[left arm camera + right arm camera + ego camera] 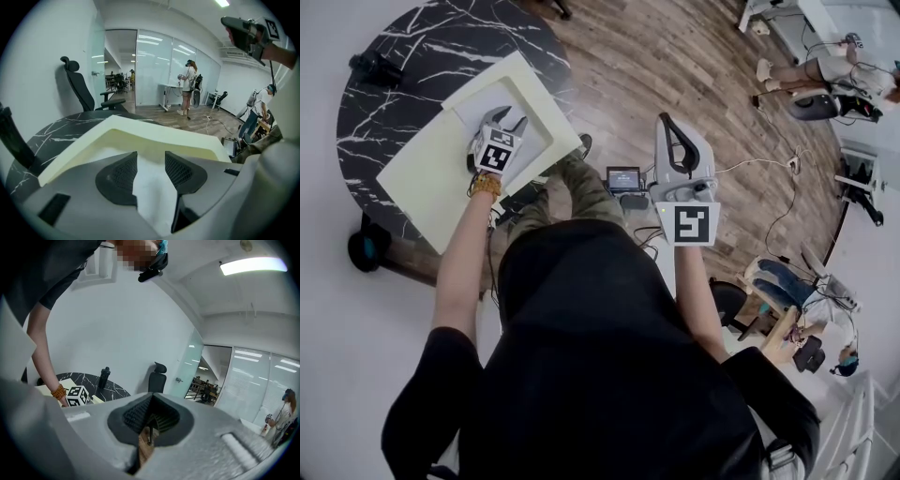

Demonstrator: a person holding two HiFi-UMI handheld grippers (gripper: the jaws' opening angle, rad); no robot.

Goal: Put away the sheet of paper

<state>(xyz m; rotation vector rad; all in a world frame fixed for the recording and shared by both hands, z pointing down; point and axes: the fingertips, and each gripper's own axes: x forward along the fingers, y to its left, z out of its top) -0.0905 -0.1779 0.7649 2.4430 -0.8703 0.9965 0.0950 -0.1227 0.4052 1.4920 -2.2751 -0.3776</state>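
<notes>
Forward, the left gripper (510, 116) reaches over the paper (150, 192), jaws apart.

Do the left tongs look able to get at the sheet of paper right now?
Likely yes. The left tongs hang right over the sheet of paper, jaws apart, with the white sheet showing in the gap and nothing on top. The cream tray rim lies beyond the tips, not across the way.

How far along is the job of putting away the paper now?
Looks done: the sheet of paper lies inside the cream tray. In hand: the left gripper hangs over it, jaws apart. Left: perhaps only withdrawing; the right gripper is shut and idle.
</notes>
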